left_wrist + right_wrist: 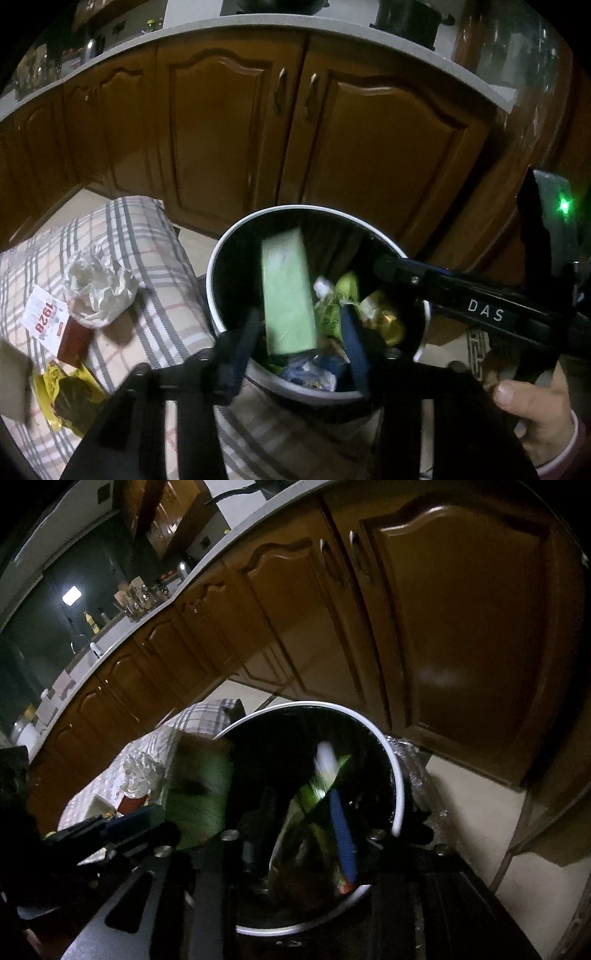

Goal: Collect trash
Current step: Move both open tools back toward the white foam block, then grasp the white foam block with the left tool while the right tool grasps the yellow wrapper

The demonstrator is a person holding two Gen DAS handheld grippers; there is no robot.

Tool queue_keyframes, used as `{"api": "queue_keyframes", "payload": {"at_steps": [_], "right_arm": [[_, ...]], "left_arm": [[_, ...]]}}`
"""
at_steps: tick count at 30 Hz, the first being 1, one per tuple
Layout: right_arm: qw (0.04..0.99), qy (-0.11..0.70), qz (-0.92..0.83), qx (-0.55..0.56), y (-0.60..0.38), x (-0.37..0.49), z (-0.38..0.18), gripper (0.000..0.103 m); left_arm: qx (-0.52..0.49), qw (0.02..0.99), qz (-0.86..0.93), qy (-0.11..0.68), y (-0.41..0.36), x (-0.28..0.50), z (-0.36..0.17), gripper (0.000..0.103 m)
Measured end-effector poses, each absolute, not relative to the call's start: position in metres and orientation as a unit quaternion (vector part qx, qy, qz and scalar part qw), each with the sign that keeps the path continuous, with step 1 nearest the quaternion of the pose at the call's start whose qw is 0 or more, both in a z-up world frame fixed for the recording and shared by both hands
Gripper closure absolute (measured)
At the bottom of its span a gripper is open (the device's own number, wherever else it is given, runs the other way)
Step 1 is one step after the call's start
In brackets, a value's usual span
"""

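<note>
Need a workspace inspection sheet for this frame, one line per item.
surface: checked cloth, part bare.
job's things: bin holds wrappers; green box over its mouth, between the left jaws, grip unclear.
clutter: crumpled white paper, 1928 card, red box, yellow wrapper on the cloth.
grippers: left gripper and right gripper over the bin.
cables: nothing seen.
surroundings: wooden cabinets, counter above.

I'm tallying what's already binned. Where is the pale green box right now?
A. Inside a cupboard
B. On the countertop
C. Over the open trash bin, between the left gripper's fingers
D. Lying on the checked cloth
C: the green box stands blurred over the bin mouth, between the left gripper fingers, which stand apart from it; the crumpled paper lies on the cloth.
</note>
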State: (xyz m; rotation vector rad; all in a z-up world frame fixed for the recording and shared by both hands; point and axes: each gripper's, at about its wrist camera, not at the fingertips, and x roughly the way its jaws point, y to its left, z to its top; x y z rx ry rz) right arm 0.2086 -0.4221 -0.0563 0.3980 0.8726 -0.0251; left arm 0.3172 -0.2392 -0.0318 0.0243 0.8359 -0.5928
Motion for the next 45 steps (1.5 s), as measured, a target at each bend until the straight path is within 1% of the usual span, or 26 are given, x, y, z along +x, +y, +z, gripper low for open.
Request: {"api": "queue_keyframes", "payload": {"at_steps": [1, 2, 6, 9, 11, 17, 25, 34, 45], "right_arm": [[0.887, 0.418, -0.012, 0.196, -0.423, 0.207, -0.057, 0.054], [0.888, 0.414, -0.014, 0.199, -0.424, 0.205, -0.056, 0.05], [0.89, 0.405, -0.016, 0.211, -0.426, 0.196, -0.053, 0.049], [0.891, 0.398, -0.015, 0.22, -0.423, 0.188, -0.05, 0.039], [0.893, 0.392, -0.012, 0.223, -0.418, 0.182, -0.047, 0.029], [0.901, 0.371, 0.003, 0.223, -0.391, 0.163, -0.037, 0.023], [0.908, 0.37, 0.033, 0.196, -0.338, 0.148, -0.032, 0.021], [0.903, 0.386, 0.076, 0.172, -0.283, 0.146, -0.041, 0.021], [0.892, 0.406, 0.117, 0.161, -0.232, 0.157, -0.054, 0.021]], "left_arm": [[0.01, 0.873, -0.281, 0.399, -0.237, 0.315, -0.032, 0.053], [0.006, 0.873, -0.281, 0.399, -0.233, 0.313, -0.033, 0.053], [-0.016, 0.873, -0.281, 0.399, -0.216, 0.303, -0.033, 0.053], [-0.026, 0.877, -0.277, 0.393, -0.199, 0.292, -0.032, 0.052], [-0.033, 0.88, -0.271, 0.39, -0.184, 0.283, -0.031, 0.05], [-0.055, 0.888, -0.247, 0.384, -0.138, 0.253, -0.029, 0.05], [-0.078, 0.898, -0.203, 0.383, -0.076, 0.223, -0.028, 0.049], [-0.095, 0.904, -0.154, 0.387, -0.02, 0.197, -0.032, 0.049], [-0.118, 0.903, -0.098, 0.402, 0.028, 0.192, -0.041, 0.049]]}}
